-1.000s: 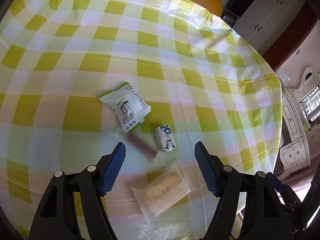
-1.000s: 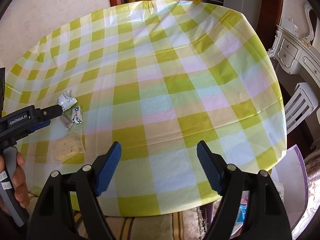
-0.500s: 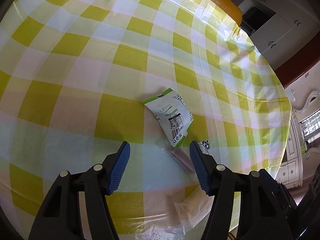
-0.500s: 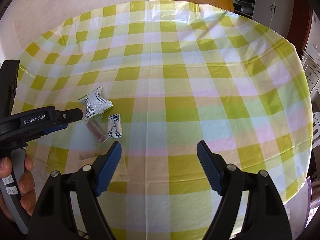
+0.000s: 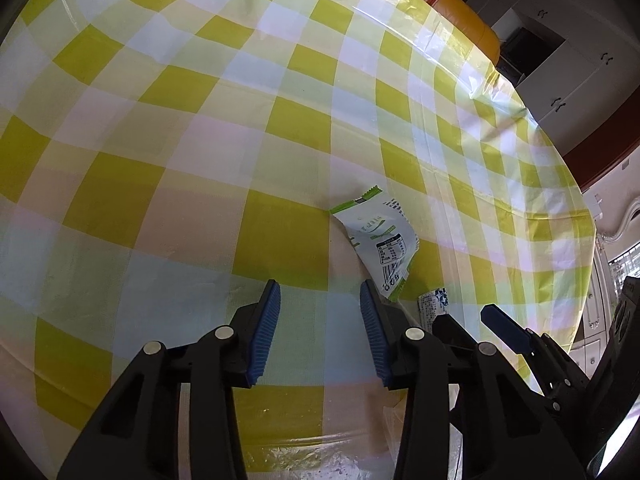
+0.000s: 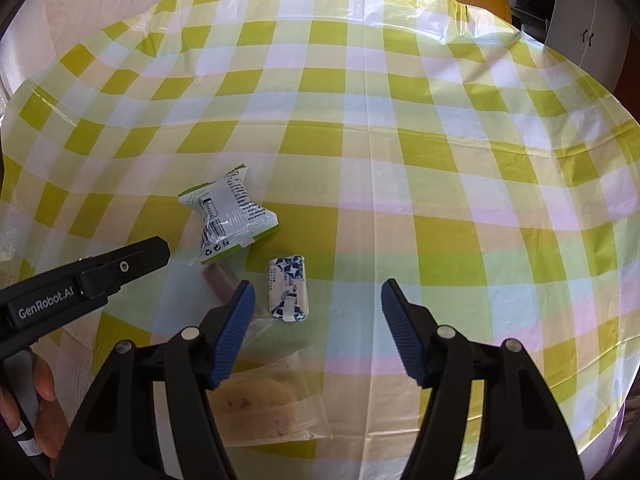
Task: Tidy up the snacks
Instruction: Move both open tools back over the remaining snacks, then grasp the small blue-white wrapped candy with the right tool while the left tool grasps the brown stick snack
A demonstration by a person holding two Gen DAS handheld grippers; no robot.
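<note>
Clearly readable is only "GenRobot.AI", printed in white on the black side of the left gripper (image 6: 160, 250) as the right wrist camera sees it. The green and white snack packet (image 6: 228, 216) carries small print and a table too fine to read; the blue and white wrapped sweet (image 6: 289, 289) also. Both lie on the checked tablecloth (image 6: 400, 140), near each other. Only the right view shows the clear bag with a yellow cake (image 6: 260, 404) and the dark red bar (image 6: 218, 280). The left gripper (image 5: 320, 300) has its fingers apart, the packet (image 5: 380, 240) just beyond its right finger. The right gripper (image 6: 316, 292) is also open wide, above the sweet
</note>
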